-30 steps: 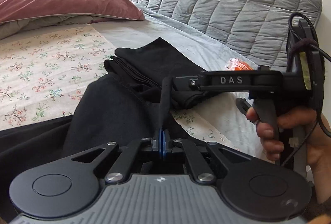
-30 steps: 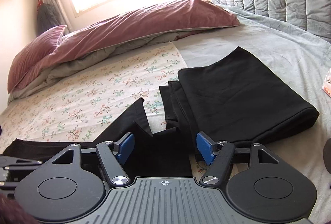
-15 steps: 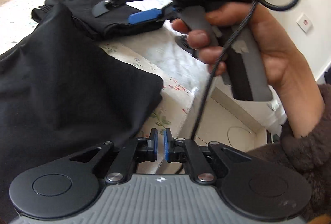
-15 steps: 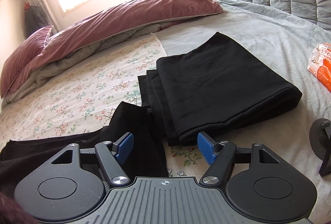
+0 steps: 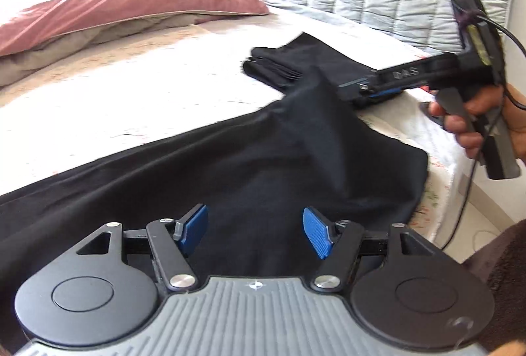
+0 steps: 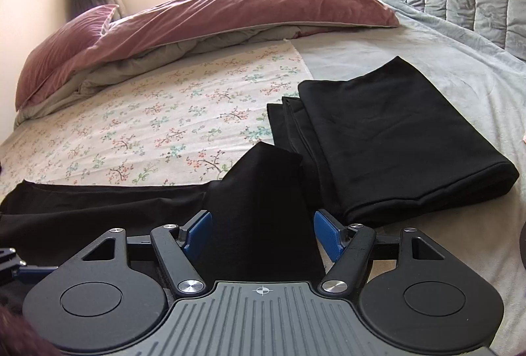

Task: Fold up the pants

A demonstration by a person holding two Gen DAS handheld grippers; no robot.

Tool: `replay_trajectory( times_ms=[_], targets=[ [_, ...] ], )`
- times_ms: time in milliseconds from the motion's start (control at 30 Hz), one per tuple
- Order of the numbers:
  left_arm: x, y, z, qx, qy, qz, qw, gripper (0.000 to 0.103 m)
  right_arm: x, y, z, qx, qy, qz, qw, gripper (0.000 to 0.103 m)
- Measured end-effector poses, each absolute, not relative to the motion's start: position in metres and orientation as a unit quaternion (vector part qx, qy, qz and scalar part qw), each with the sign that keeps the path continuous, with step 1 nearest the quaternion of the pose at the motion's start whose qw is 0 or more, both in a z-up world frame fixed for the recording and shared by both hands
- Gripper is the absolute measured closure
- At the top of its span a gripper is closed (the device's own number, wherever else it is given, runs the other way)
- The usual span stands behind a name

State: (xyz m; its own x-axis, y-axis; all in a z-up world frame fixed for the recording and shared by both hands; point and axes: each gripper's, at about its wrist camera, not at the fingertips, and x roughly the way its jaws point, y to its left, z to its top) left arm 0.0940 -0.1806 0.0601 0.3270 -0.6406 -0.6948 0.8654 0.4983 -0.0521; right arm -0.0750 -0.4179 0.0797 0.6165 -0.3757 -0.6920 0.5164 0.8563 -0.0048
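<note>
The blue-padded fingers of the left gripper (image 5: 254, 232) are spread wide above the loose black fabric pants (image 5: 230, 165), with nothing held. The right gripper (image 6: 261, 236) is likewise spread wide, a raised peak of the pants standing between its pads; contact cannot be told. The pants are laid along the near edge of the floral-sheeted bed (image 6: 148, 126), beside a folded stack of black cloth (image 6: 388, 132). A maroon pillow (image 6: 213, 14) is seen at the far edge.

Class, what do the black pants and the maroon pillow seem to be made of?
Black pants: probably a thin matte knit or woven cloth; it drapes limply, without shine. Maroon pillow: likely velvet-type fabric; it shows a soft sheen with shaded creases.
</note>
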Motion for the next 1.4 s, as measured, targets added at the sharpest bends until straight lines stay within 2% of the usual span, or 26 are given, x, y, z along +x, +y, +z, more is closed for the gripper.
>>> replay_trajectory(
  times_ms=[233, 500, 633, 700, 767, 833, 1033, 1133, 1400],
  targets=[
    [0.173, -0.105, 0.071, 0.2, 0.316, -0.336, 0.864, 0.024, -0.051, -0.395, 0.076, 0.078, 0.369, -0.235, 0.896, 0.03],
    [0.283, -0.029, 0.067, 0.182, 0.34, -0.202, 0.9, 0.026, -0.032, -0.395, 0.064, 0.081, 0.378, -0.255, 0.886, 0.03],
    [0.312, -0.02, 0.051, 0.177, 0.37, -0.21, 0.888, 0.038, -0.025, -0.398, 0.056, 0.078, 0.389, -0.271, 0.877, 0.029],
    [0.32, -0.017, 0.042, 0.177, 0.378, -0.214, 0.883, 0.051, -0.022, -0.398, 0.053, 0.072, 0.392, -0.278, 0.874, 0.029],
    [0.322, -0.01, 0.036, 0.158, 0.383, -0.224, 0.882, 0.076, -0.02, -0.399, 0.05, 0.068, 0.395, -0.284, 0.871, 0.029],
    [0.325, -0.004, 0.039, 0.13, 0.381, -0.219, 0.889, 0.086, -0.02, -0.401, 0.047, 0.065, 0.4, -0.288, 0.868, 0.029],
    [0.345, 0.012, 0.04, 0.063, 0.374, -0.18, 0.908, 0.089, -0.027, -0.42, 0.03, 0.064, 0.44, -0.314, 0.839, 0.03],
    [0.351, 0.006, 0.029, 0.079, 0.372, -0.155, 0.912, 0.091, -0.033, -0.432, 0.017, 0.075, 0.461, -0.322, 0.823, 0.025],
    [0.351, 0.006, 0.028, 0.082, 0.349, -0.125, 0.925, 0.09, -0.054, -0.438, 0.024, 0.094, 0.465, -0.339, 0.812, 0.027]
  ],
)
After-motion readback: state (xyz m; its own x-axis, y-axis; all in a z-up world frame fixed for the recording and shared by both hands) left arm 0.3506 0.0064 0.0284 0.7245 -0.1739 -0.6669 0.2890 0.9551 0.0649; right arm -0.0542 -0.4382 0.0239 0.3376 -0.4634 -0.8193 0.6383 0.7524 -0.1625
